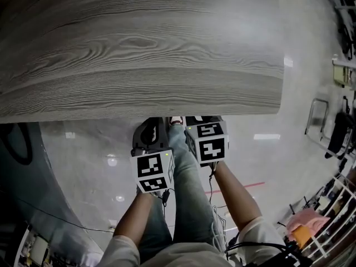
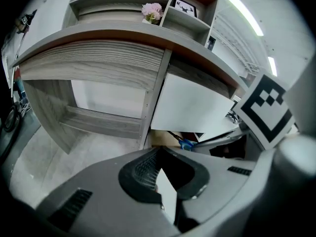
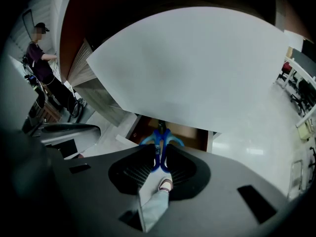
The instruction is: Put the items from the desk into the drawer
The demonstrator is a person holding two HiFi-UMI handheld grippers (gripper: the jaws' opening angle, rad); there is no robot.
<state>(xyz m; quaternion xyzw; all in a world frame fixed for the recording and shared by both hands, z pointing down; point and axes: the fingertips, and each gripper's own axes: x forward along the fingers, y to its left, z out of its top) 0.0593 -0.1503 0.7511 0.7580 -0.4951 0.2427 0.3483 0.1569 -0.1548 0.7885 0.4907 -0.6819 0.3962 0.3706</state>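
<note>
Two claws hang just below the front edge of the wooden bench (image 1: 139, 54). The right claw (image 3: 159, 154) is clenched on blue-handled scissors (image 3: 160, 142), whose handles poke past its tips at the mouth of the open drawer (image 3: 183, 132). The left claw (image 2: 158, 152), close beside it, is pinched together on nothing.

No readable text, no labels, brands or numbers

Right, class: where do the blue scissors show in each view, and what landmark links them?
Head view: not in it.
Left gripper view: blue scissors at centre, below the white panel.
Right gripper view: scissors low centre, clamped in the right gripper.
Shared landmark: that white panel, in both gripper views.
</note>
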